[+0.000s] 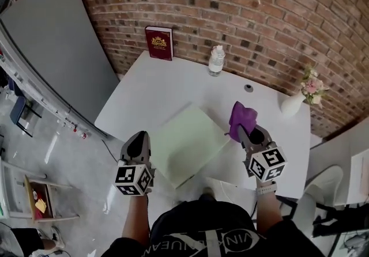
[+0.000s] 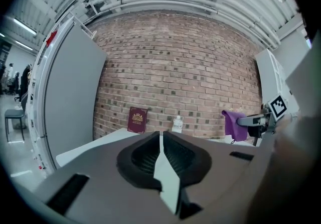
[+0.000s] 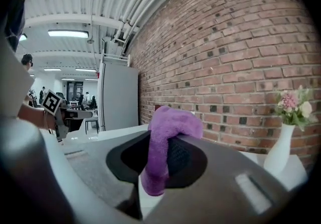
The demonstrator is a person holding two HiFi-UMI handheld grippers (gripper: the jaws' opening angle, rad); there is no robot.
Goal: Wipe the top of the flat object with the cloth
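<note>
Two grippers flank green flat board (image 1: pixel 187 143): R gripper (image 1: pixel 243 130) clamps purple cloth (image 1: pixel 242 115) just right of it; L gripper (image 1: pixel 140 136) jaws together, empty.

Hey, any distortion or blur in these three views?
Head view: evenly lit and sharp, though the brick wall bows outward. Left gripper view: heavy fisheye, black corners, the shut jaws soft up close. Right gripper view: same fisheye, the purple cloth in the jaws slightly blurred, ceiling lamp glaring.
</note>
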